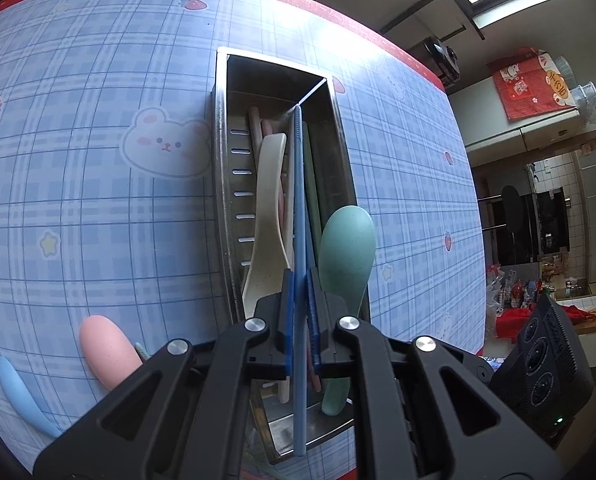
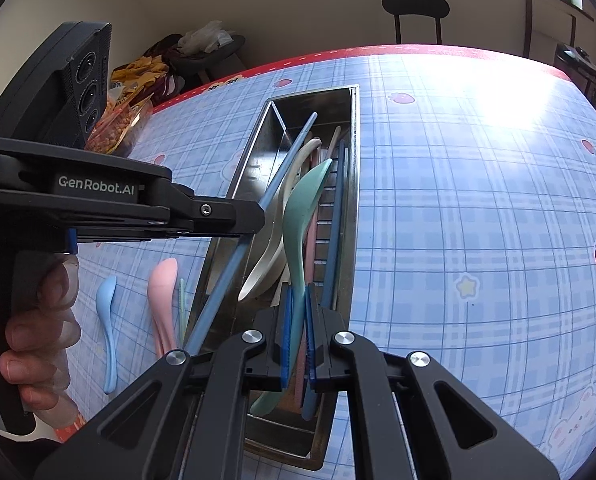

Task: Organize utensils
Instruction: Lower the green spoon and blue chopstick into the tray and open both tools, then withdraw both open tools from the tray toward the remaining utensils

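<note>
A steel utensil box lies lengthwise on the blue plaid tablecloth. My left gripper is shut on a blue chopstick, holding it slanted over the box. In the right wrist view the left gripper comes in from the left, the blue chopstick passing through it. My right gripper is shut on the handle of a green spoon, which tilts up out of the box. A cream spoon, pink chopsticks and dark blue chopsticks lie inside.
On the cloth left of the box lie a pink spoon, a light blue spoon and a thin pale green stick. Snack bags sit at the far left table edge. A person's hand grips the left handle.
</note>
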### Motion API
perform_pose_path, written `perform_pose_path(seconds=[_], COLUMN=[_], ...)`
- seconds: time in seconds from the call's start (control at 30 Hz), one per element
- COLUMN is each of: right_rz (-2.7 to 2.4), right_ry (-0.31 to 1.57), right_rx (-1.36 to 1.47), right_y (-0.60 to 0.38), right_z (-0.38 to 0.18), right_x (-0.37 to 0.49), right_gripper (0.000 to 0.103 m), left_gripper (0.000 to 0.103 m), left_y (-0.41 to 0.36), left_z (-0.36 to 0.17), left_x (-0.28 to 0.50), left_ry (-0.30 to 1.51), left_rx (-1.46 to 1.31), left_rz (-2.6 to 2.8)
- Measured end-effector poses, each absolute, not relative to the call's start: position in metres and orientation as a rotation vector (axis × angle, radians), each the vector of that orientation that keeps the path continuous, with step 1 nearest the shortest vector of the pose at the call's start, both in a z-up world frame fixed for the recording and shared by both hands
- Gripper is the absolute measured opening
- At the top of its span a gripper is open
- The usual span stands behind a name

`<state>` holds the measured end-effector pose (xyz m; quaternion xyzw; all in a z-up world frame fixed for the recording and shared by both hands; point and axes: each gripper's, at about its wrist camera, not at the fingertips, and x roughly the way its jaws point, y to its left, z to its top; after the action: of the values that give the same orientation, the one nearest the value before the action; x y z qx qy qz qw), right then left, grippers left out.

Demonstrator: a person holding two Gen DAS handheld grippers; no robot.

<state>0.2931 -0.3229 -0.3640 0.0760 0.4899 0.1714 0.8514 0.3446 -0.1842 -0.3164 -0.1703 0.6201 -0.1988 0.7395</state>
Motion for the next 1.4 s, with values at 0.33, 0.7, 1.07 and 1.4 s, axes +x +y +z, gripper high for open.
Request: perform_pose_path(seconds=[0.33,0.7,1.07,1.4], right_rz=[0.351,0.298,0.276,0.235], right_ry=[1.027,0.985,0.940,0.932], right_rx=[0.173,0.170,0.135,0.081], right_y=[-0.324,-0.329,-0.323,-0.300], right_z=[-0.363,-0.343,-0.322,-0.324], right_x=[0.293,0.283,0.260,0.227], right_gripper=[0.008,0.043,0.097,0.097], left_gripper=[0.009,0.038,0.089,0.093], left_y=[-0.198,-0.190,-0.126,-0.058], left_z=[-0.324,-0.291,-0.244,-0.245], left_x=[0.357,0.351,0.315,0.253], left_ry=[1.373,1.278,1.165,1.137], left_rx=[-0.349,-0.275,-0.309,-0.238], left_rz=[-0.444,-0.460,-0.428,-0.299])
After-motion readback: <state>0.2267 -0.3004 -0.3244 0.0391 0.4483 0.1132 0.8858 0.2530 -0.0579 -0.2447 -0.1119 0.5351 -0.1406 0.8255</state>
